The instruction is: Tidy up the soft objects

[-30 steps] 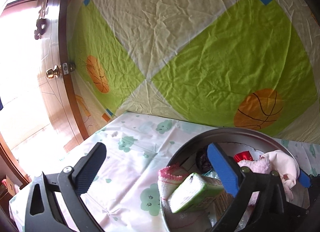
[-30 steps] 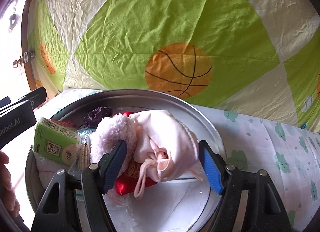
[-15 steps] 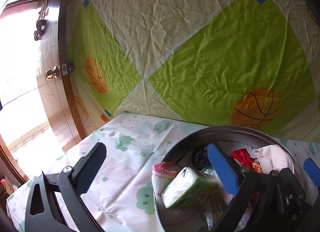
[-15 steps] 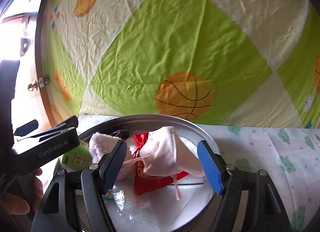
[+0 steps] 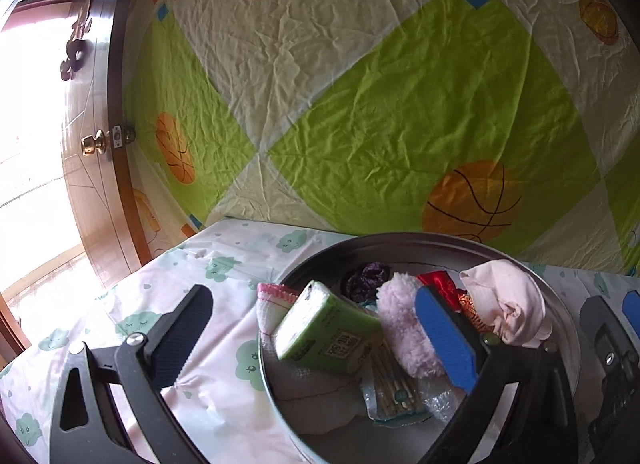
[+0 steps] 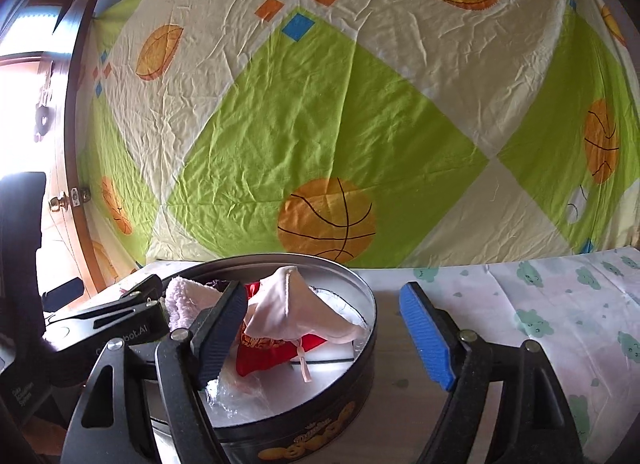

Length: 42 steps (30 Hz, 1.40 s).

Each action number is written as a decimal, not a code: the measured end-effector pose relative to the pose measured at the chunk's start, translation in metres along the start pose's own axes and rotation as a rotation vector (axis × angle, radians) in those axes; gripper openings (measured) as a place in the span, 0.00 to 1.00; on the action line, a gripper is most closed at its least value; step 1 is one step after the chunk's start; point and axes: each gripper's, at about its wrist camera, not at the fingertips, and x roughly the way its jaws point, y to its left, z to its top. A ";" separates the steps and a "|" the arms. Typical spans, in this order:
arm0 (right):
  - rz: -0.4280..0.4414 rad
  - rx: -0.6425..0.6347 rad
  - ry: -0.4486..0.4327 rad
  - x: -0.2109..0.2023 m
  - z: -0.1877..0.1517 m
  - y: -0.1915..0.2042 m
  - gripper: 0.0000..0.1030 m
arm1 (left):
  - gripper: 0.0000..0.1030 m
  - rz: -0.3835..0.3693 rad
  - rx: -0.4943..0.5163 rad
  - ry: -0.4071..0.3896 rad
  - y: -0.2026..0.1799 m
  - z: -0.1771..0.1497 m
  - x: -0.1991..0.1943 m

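Left wrist view: the left gripper is spread wide across the tin rim and could tip it. Right wrist view: the right gripper, jaws just widened and empty, straddles the tin's right wall; the pink cloth inside may snag.

A round metal tin on the tabletop holds the soft things: a pale pink cloth pouch draped over a red satin bag, a fluffy pink piece, a green tissue pack tilted against a white towel.
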 end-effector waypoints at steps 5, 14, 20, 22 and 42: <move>-0.003 0.012 -0.027 -0.013 -0.001 -0.005 0.78 | 1.00 -0.003 0.016 -0.006 -0.006 -0.011 -0.012; -0.032 0.000 -0.152 -0.045 0.000 -0.006 0.86 | 1.00 0.007 0.053 -0.076 -0.015 -0.022 -0.039; -0.035 -0.015 -0.199 -0.057 0.001 -0.004 0.87 | 1.00 -0.006 0.043 -0.114 -0.014 -0.025 -0.054; -0.038 -0.024 -0.210 -0.060 0.000 -0.002 0.87 | 1.00 -0.012 0.049 -0.120 -0.015 -0.025 -0.057; -0.051 -0.043 -0.243 -0.072 -0.001 0.000 0.90 | 1.00 -0.042 0.038 -0.121 -0.014 -0.026 -0.063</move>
